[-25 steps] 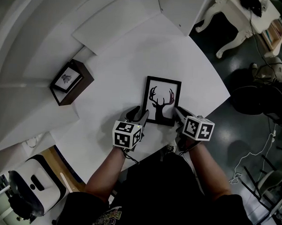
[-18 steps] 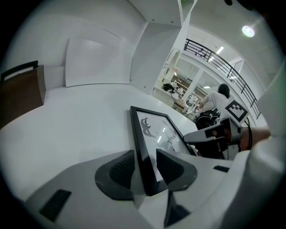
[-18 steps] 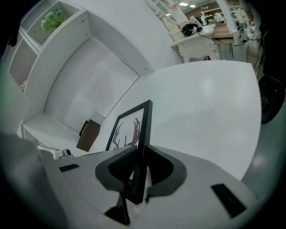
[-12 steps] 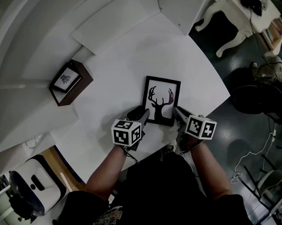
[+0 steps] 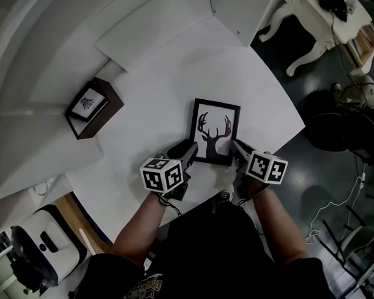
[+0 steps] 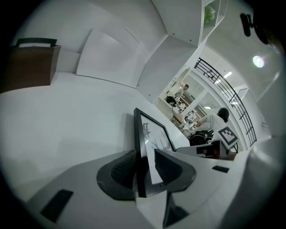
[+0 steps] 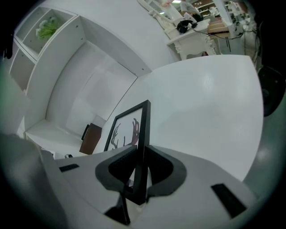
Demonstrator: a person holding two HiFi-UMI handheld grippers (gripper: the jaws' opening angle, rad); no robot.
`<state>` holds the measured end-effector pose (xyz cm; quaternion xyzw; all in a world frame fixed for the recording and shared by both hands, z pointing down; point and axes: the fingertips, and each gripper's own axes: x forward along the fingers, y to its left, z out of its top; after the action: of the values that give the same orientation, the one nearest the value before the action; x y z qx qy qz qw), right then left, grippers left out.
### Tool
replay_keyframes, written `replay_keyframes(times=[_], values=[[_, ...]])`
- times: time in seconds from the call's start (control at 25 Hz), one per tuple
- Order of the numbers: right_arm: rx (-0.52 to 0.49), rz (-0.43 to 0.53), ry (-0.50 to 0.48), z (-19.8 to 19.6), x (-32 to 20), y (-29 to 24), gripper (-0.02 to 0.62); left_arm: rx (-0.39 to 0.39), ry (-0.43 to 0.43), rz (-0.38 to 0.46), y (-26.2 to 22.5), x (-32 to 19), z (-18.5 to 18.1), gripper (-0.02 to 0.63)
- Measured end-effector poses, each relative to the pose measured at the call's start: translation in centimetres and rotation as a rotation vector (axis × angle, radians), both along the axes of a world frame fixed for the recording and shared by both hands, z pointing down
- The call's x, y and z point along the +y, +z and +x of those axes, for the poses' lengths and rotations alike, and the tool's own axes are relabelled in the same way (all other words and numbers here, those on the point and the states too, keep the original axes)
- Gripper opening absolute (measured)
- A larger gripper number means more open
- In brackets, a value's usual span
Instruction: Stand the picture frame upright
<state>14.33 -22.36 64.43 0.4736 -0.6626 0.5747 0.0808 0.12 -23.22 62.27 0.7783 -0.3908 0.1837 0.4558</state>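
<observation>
- The picture frame (image 5: 216,132) lies face up on the white table (image 5: 158,83), close to its front edge, so both hands can reach its near corners.
- The right gripper (image 5: 237,147) is clamped on the near right corner, with its pads (image 7: 160,167) tight on both faces to steady that side.
- The left gripper (image 5: 187,152) has just been closing around the near left corner. The frame sits between its jaws, one pad at the back and the other seemingly just off the glass.
- We judge that holding both corners keeps the frame from twisting as it tips up.
- A brown frame (image 5: 93,109) stands well apart, clear of the lift.
</observation>
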Motion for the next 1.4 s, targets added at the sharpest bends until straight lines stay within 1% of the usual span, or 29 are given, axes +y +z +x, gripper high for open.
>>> replay_keyframes(times=[0.04, 0.12, 0.16, 0.24, 0.28, 0.32, 0.36, 0.4, 0.44, 0.48, 0.56, 0.64, 0.68, 0.72, 0.76, 0.8, 0.88, 1.04, 1.2, 1.32, 1.36, 1.4], values=[[-0.001, 0.000, 0.002, 0.0, 0.0, 0.0, 0.064, 0.030, -0.024, -0.006, -0.3, 0.0, -0.1, 0.129], [-0.004, 0.001, 0.006, 0.0, 0.0, 0.0, 0.064, 0.118, -0.090, -0.028, -0.9, -0.2, -0.2, 0.129], [-0.007, 0.001, 0.008, 0.1, 0.0, 0.0, 0.065, 0.172, -0.125, -0.043, -1.2, -0.2, -0.3, 0.127], [-0.014, -0.001, 0.014, 0.2, 0.0, 0.0, 0.064, 0.306, -0.193, -0.079, -1.7, -0.3, -0.5, 0.114], [-0.018, -0.002, 0.017, 0.3, 0.0, 0.0, 0.064, 0.372, -0.215, -0.094, -2.0, -0.3, -0.4, 0.096], [-0.021, -0.003, 0.021, 0.3, 0.0, 0.0, 0.064, 0.417, -0.229, -0.103, -2.2, -0.4, -0.3, 0.081], [-0.022, -0.004, 0.022, 0.3, 0.0, 0.0, 0.064, 0.434, -0.233, -0.105, -2.3, -0.4, -0.2, 0.083], [-0.021, -0.004, 0.023, 0.3, -0.1, 0.0, 0.064, 0.436, -0.232, -0.106, -2.2, -0.5, -0.1, 0.098], [-0.022, -0.004, 0.025, 0.3, -0.1, 0.1, 0.064, 0.449, -0.232, -0.111, -2.3, -0.5, 0.0, 0.143], [-0.025, -0.006, 0.031, 0.3, -0.1, 0.1, 0.064, 0.483, -0.236, -0.123, -2.5, -0.6, 0.2, 0.171], [-0.040, -0.010, 0.043, 0.6, 0.0, 0.1, 0.064, 0.563, -0.240, -0.160, -2.9, -0.7, 0.5, 0.172], [-0.053, -0.013, 0.030, 0.4, 0.0, 0.1, 0.064, 0.619, -0.242, -0.213, -2.7, -0.5, 0.8, 0.172], [-0.052, -0.012, 0.011, 0.1, 0.0, 0.1, 0.064, 0.640, -0.244, -0.241, -2.6, -0.4, 1.2, 0.195], [-0.045, -0.010, -0.008, -0.2, 0.1, 0.1, 0.064, 0.644, -0.242, -0.260, -2.4, -0.4, 1.8, 0.249], [-0.033, -0.006, -0.020, -0.4, 0.1, 0.0, 0.064, 0.626, -0.237, -0.261, -2.2, -0.3, 2.2, 0.272], [-0.020, -0.001, -0.028, -0.5, 0.1, 0.0, 0.064, 0.594, -0.225, -0.246, -2.1, -0.4, 2.6, 0.271], [-0.009, 0.003, -0.031, -0.6, 0.1, -0.1, 0.064, 0.548, -0.189, -0.222, -2.0, -0.4, 3.1, 0.251], [-0.025, -0.005, -0.031, -0.5, 0.1, 0.0, 0.064, 0.530, -0.145, -0.234, -1.6, -0.2, 3.4, 0.227], [-0.024, -0.004, -0.032, -0.5, 0.0, -0.1, 0.064, 0.484, -0.104, -0.222, -1.0, -0.4, 3.7, 0.191], [-0.023, -0.005, -0.030, -0.5, 0.0, 0.0, 0.064, 0.429, -0.042, -0.214, -0.5, -0.1, 4.3, 0.146], [-0.025, -0.005, -0.028, -0.5, 0.0, 0.0, 0.064, 0.409, -0.022, -0.211, -0.3, 0.0, 4.4, 0.142], [-0.027, -0.006, -0.027, -0.5, 0.0, 0.0, 0.064, 0.392, -0.006, -0.210, -0.1, 0.0, 4.5, 0.115]])
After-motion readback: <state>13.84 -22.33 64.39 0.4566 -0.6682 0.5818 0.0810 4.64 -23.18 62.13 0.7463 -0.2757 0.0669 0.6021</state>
